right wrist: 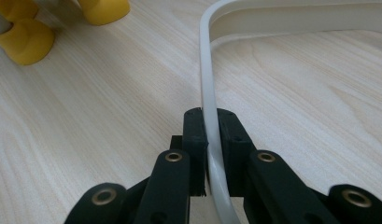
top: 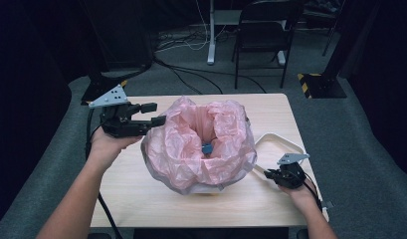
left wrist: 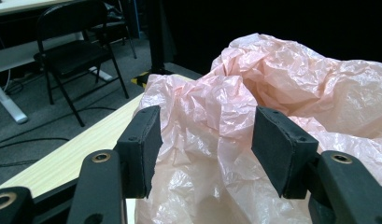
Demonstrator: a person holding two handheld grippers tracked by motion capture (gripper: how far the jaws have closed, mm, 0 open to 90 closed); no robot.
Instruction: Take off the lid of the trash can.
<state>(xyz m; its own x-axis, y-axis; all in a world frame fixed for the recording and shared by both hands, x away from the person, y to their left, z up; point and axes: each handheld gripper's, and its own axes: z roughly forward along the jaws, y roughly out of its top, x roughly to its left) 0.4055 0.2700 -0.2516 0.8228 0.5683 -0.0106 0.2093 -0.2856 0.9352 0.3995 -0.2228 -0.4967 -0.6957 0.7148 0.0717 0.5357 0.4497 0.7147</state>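
Observation:
A crumpled pink plastic bag (top: 198, 144) lines a round container in the middle of the wooden table (top: 136, 199); a small blue thing (top: 207, 148) lies deep inside it. My left gripper (top: 155, 113) is at the bag's left rim, open. In the left gripper view a raised fold of the bag (left wrist: 216, 112) stands between the wide-apart jaws of the left gripper (left wrist: 205, 135). A thin white loop (top: 283, 140) sticks out from the container's right side. My right gripper (top: 268, 174) is shut on that white loop (right wrist: 206, 60), the band pinched between the right gripper's (right wrist: 212, 128) pads.
Yellow rounded parts (right wrist: 25, 39) rest on the table beside the loop, under the container. A black folding chair (top: 263, 30) and a desk leg (top: 211, 35) stand beyond the table's far edge, with cables on the grey floor. Bare tabletop lies along the near edge.

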